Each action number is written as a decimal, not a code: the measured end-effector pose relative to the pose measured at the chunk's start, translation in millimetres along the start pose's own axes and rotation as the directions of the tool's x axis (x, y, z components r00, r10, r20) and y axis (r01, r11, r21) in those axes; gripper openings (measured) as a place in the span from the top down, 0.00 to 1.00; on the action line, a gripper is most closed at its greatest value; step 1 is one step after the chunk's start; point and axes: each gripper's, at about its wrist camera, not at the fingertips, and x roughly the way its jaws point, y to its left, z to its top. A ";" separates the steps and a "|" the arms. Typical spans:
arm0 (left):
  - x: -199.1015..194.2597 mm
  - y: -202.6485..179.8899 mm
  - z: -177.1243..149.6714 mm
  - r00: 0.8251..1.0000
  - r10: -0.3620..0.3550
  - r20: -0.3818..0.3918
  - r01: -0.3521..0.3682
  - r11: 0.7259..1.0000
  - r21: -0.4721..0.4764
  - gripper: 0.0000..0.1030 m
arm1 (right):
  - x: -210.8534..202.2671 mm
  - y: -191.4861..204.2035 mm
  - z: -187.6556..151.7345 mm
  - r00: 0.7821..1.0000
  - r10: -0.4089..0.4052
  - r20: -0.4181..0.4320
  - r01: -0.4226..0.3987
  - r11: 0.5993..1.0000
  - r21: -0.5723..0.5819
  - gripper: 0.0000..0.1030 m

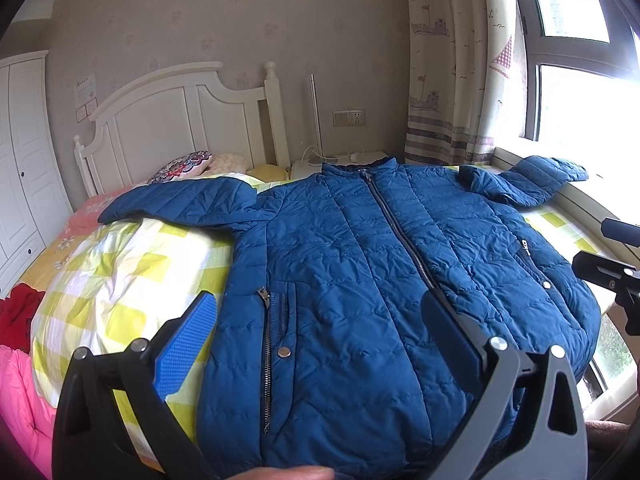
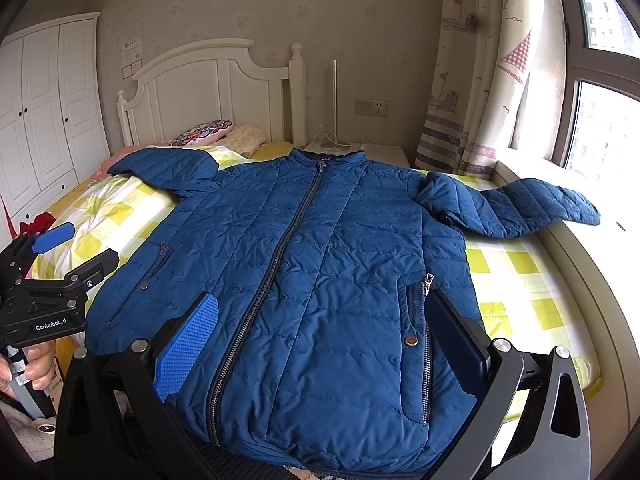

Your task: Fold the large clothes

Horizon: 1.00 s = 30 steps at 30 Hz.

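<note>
Jacket (image 2: 320, 280) flat on bed (image 2: 520, 280), claws parted

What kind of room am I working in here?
Most likely a bedroom: the blue jacket lies on a bed with a white headboard, pillows at its head, a white wardrobe beside it.

Quilted blue jacket (image 2: 320, 280): synthetic padded cloth, stitched in channels, faint sheen, lightly crinkled. Metal zip (image 2: 276, 260) down front, dull grey teeth; round metal snap (image 2: 411, 341) at pocket, polished.
Checked bed cover (image 2: 520, 280): woven cotton-like cloth, matt, yellow-green and white.
Headboard (image 2: 208, 80): painted wood, smooth white, satin finish.
Wardrobe (image 2: 44, 112): same white painted wood, panelled.
Curtain (image 2: 472, 80): thin printed cloth, matt.
Right tool (image 2: 320, 344): black matt plastic frame, bright metal rivets; blue pad (image 2: 188, 344), textured rubbery grid surface.
Left tool (image 1: 316, 344): same build.
</note>
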 end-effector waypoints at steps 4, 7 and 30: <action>0.1 0.2 -0.7 1.000 -0.001 -0.002 0.001 1.000 0.001 0.02 | 2.5 -1.9 0.2 1.000 0.003 -0.006 -0.003 1.000 0.005 0.04; 1.1 1.0 -1.3 1.000 -0.002 -0.006 0.002 1.000 0.001 0.02 | 4.1 -3.1 -0.7 1.000 0.005 -0.013 -0.005 1.000 0.011 0.04; 132.2 -8.7 26.7 0.979 0.040 -0.201 -0.009 0.988 0.154 0.02 | 94.0 -106.7 18.5 0.982 -0.157 -0.107 0.173 0.973 0.154 0.04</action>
